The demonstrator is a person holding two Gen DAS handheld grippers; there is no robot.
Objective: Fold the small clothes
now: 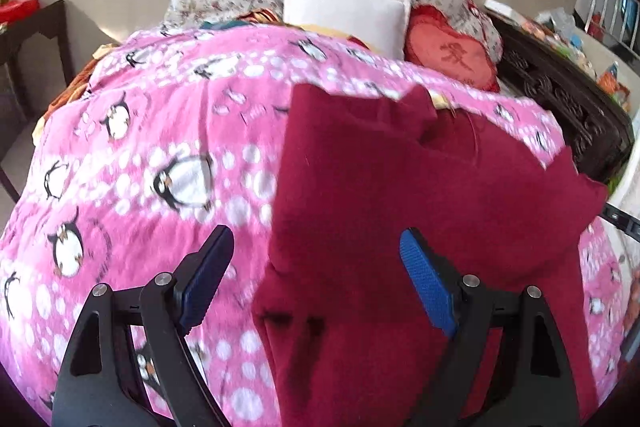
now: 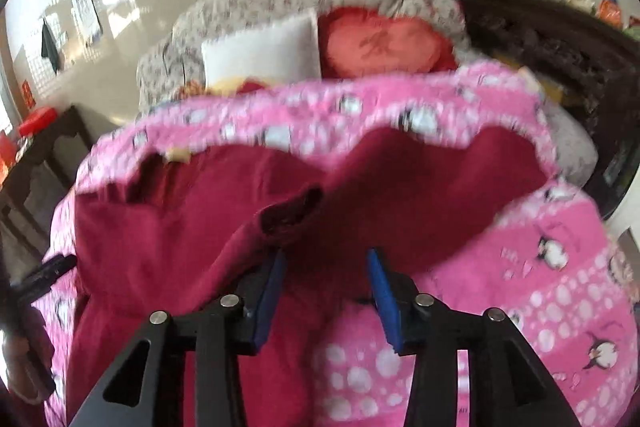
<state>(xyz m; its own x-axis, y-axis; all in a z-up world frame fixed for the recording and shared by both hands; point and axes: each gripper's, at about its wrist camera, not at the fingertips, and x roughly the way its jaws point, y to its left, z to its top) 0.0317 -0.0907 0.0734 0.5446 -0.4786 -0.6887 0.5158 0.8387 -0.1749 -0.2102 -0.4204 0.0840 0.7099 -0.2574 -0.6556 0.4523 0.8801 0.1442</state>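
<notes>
Now | left gripper (image 1: 316, 259) fingers spread over garment (image 1: 400, 207) edge | right gripper (image 2: 326, 267) fingers part-spread, gripping nothing | blanket (image 1: 140, 147) bare leftward

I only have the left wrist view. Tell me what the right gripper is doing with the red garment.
Observer: The right gripper has its jaws apart above the dark red garment, with nothing pinched between them.
Operator: Report where the sleeve end is from there.
Observer: A sleeve cuff lies just ahead of those jaws, laid in over the garment's body.
Operator: Say what's under its right-hand pad.
Observer: The garment's edge ends about there; beyond it is only the pink penguin blanket.
</notes>
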